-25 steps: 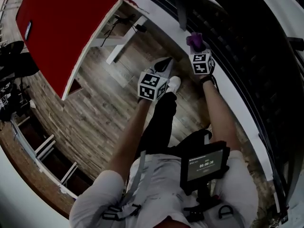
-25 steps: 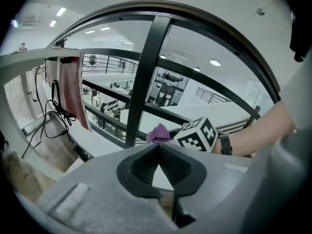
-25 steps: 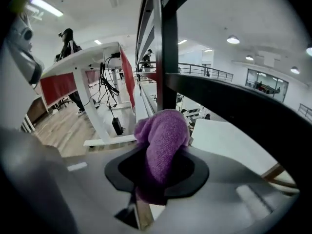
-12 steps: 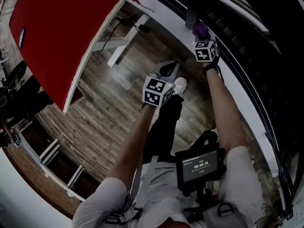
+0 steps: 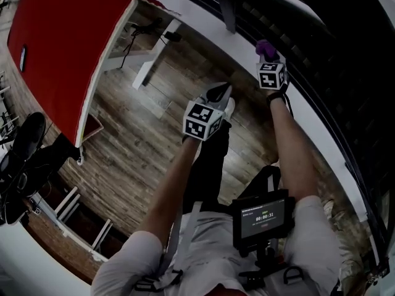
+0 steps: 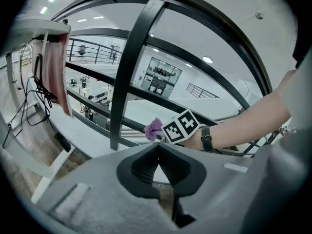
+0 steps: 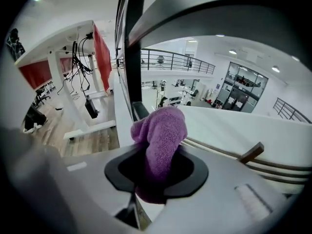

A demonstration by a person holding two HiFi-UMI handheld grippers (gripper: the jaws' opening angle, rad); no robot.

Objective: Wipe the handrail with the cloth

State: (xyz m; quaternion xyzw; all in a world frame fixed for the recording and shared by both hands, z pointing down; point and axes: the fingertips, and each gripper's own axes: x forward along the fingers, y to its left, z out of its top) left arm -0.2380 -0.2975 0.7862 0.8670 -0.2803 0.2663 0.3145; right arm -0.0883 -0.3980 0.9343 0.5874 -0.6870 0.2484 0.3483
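The right gripper, upper right, pinches the purple cloth in its fingers beside the handrail. The left gripper's fingers are closed and empty. Wiping seems barely begun.

The lower end of the fuzzy purple cloth is buried between the jaws of the right hand-held gripper; its full length cannot be told. In the head view, only a tuft shows above the marker cube. The black metal handrail runs out of frame at both ends. Cloth-to-handrail contact cannot be confirmed. Figures on the black chest-mounted display are too small to read.
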